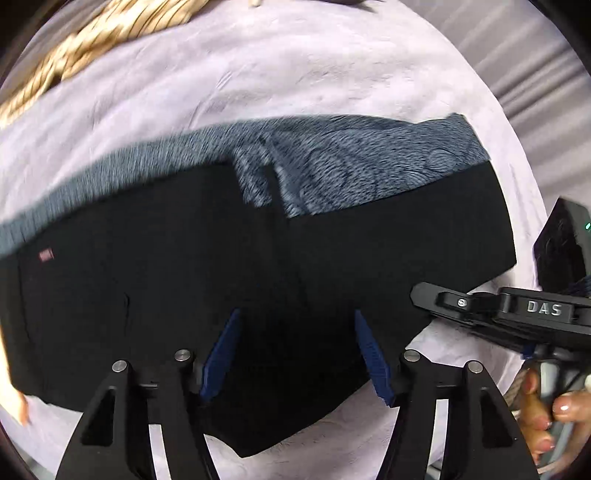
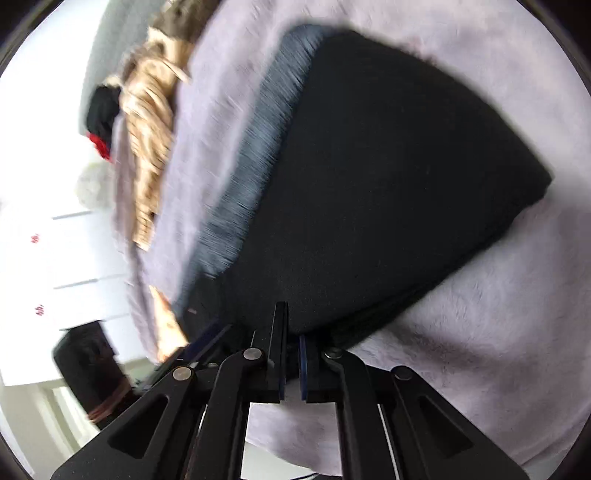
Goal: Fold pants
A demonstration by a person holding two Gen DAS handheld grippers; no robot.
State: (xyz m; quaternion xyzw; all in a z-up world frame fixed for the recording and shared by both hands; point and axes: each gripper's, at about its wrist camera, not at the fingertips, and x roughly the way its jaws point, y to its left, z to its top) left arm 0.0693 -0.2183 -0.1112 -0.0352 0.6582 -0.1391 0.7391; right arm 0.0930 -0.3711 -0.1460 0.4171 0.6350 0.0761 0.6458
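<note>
On the lilac bed (image 1: pixel 332 81), the pants (image 1: pixel 221 266) lie mostly folded; my left gripper (image 1: pixel 295 347) hovers spread, my right gripper (image 2: pixel 291 354) pinches their near edge.

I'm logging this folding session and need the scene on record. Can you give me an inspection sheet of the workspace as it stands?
Surface: lilac plush blanket, lightly creased.
Job's things: black pants lying folded on the blanket, grey ribbed waistband along the far edge.
Clutter: tan striped cloth bunched at the blanket's far side; a black and red item beyond it.
Grippers: left gripper open above the pants' near edge; right gripper nearly closed at the pants' edge, grip on the fabric unclear.
Cables: nothing seen.
Surroundings: white drawer unit; view blurred.
</note>
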